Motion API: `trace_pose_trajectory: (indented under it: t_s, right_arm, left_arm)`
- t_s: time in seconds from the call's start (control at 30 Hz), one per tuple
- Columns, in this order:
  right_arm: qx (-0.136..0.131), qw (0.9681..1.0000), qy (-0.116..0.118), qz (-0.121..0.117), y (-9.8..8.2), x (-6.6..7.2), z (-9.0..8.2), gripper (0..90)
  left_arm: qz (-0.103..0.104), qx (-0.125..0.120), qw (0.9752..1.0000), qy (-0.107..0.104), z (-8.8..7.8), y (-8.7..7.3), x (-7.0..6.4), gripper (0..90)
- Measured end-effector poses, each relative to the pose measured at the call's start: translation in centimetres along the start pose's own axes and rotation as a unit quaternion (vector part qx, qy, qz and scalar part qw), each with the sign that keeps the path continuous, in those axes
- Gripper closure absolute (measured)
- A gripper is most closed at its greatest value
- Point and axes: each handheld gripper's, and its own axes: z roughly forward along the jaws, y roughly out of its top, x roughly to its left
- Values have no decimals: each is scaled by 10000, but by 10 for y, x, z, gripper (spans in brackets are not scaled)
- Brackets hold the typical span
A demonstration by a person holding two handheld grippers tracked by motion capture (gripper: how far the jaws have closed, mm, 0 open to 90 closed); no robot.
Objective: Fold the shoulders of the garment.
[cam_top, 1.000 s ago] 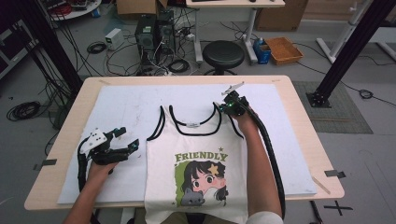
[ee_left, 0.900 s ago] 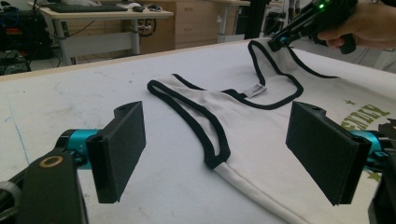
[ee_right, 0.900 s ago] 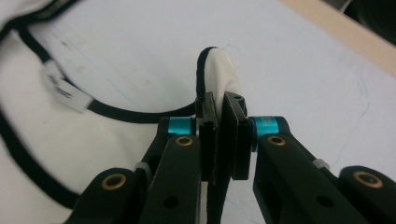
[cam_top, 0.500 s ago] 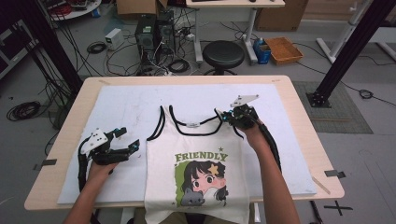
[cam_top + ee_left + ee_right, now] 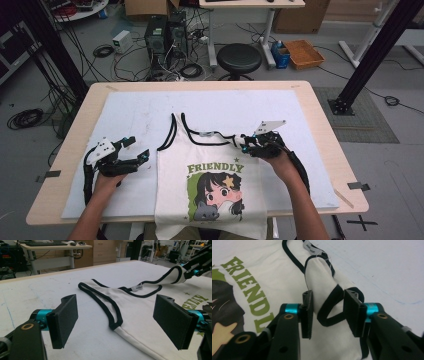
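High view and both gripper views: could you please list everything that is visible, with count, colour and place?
tank top: one, cream with black trim and a green FRIENDLY print, middle of the mat, hem over the near edge
shoulder strap: one, black-edged, folded between the right fingers
mat: one, white, covering the table
table: one, light wood
stool: one, black, on the floor behind the table
box: one, brown, on the floor at the back
left gripper: one, black and teal, open, left of the top
right gripper: one, black and teal, jaws just opening around the strap
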Motion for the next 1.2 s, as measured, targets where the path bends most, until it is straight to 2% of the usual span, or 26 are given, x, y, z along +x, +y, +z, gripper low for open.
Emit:
trace_pose_trajectory:
  t_s: [0.1, 0.2, 0.23, 0.27, 0.3, 0.33, 0.37, 0.4, 0.43, 0.47, 0.5, 0.53, 0.57, 0.6, 0.67, 0.73, 0.77, 0.8, 0.87, 1.0, 1.03, 1.07, 1.1, 1.13, 1.17, 1.2]
  right_arm:
    - [-99, 9999, -30, -100, 0, 5, -6, 566]
    - [-105, 9992, 32, -383, 3, 18, -9, 549]
    - [-105, 9983, 17, -571, 5, 27, -8, 539]
    - [-68, 9979, 129, -632, 5, 31, -6, 539]
    - [-34, 9970, 337, -692, 4, 35, -3, 538]
    - [-34, 9970, 337, -692, 4, 35, -3, 538]
    - [34, 9955, 520, -787, 3, 40, 1, 538]
    - [202, 9932, 547, -1006, 2, 48, 7, 545]
    - [478, 9896, 361, -1311, 1, 56, 16, 616]
    - [478, 9896, 361, -1311, 1, 56, 16, 616]
    - [707, 9869, -88, -1447, -1, 56, 22, 780]
    - [722, 9873, -197, -1402, -2, 54, 22, 854]
    - [656, 9887, -188, -1337, -4, 51, 20, 881]
    - [656, 9887, -188, -1337, -4, 51, 20, 881]
    - [528, 9925, -14, -1102, -8, 45, 13, 884]
    - [378, 9940, 87, -1020, -14, 41, -4, 885]
    - [378, 9940, 87, -1020, -14, 41, -4, 885]
    - [328, 9939, 220, -1025, -19, 40, -15, 885]
    - [377, 9932, 374, -1034, -23, 43, -22, 884]
    - [544, 9917, 456, -1072, -30, 47, -22, 883]
    - [573, 9915, 492, -1057, -31, 47, -22, 878]
    - [552, 9919, 514, -1025, -32, 47, -22, 820]
    - [393, 9941, 612, -809, -31, 44, -24, 667]
    - [393, 9941, 612, -809, -31, 44, -24, 667]
    - [141, 9955, 657, -663, -29, 43, -29, 666]
    - [27, 9954, 662, -689, -27, 42, -32, 704]
  left_arm:
    - [-30, -1, 10000, 3, 0, 0, 0, 199]
    - [-40, -12, 10000, -1, 0, 0, 0, 199]
    - [-22, -1, 10000, 4, 0, 0, 0, 199]
    - [-3, 1, 10000, 9, 0, 0, 0, 199]
    - [2, 0, 10000, 8, 0, 0, 0, 199]
    - [-1, 0, 10000, 9, 0, 0, 0, 199]
    - [-5, 5, 10000, -3, 0, 0, 0, 199]
    - [-19, 0, 10000, 1, 0, 0, 0, 199]
    - [-42, -9, 10000, 1, 0, 0, 0, 199]
    - [-42, -9, 10000, 1, 0, 0, 0, 199]
    - [-34, -5, 10000, 3, 0, 0, 0, 199]
    - [-25, 0, 10000, 3, 0, 0, 0, 199]
    - [-13, 2, 10000, 3, 0, 0, 0, 199]
    - [-13, 2, 10000, 3, 0, 0, 0, 199]
    - [-28, -2, 10000, 5, 0, 0, 0, 199]
    - [-32, -16, 10000, 8, 0, 0, 0, 199]
    - [-33, -16, 10000, 10, 0, 0, 0, 199]
    - [-39, -7, 10000, 11, 0, 0, 0, 199]
    - [-31, 2, 10000, 21, 0, 0, 0, 199]
    - [-6, 10, 10000, 46, 0, 0, 0, 199]
    - [4, 17, 10000, 50, 0, 0, 0, 199]
    - [10, 25, 10000, 50, 0, 0, -1, 199]
    - [17, 23, 10000, 51, 0, 0, -1, 199]
    - [30, 32, 10000, 47, 0, 0, -1, 199]
    - [1, 24, 10000, 62, 0, 0, 0, 199]
    - [-26, 23, 10000, 80, 0, 0, 0, 199]
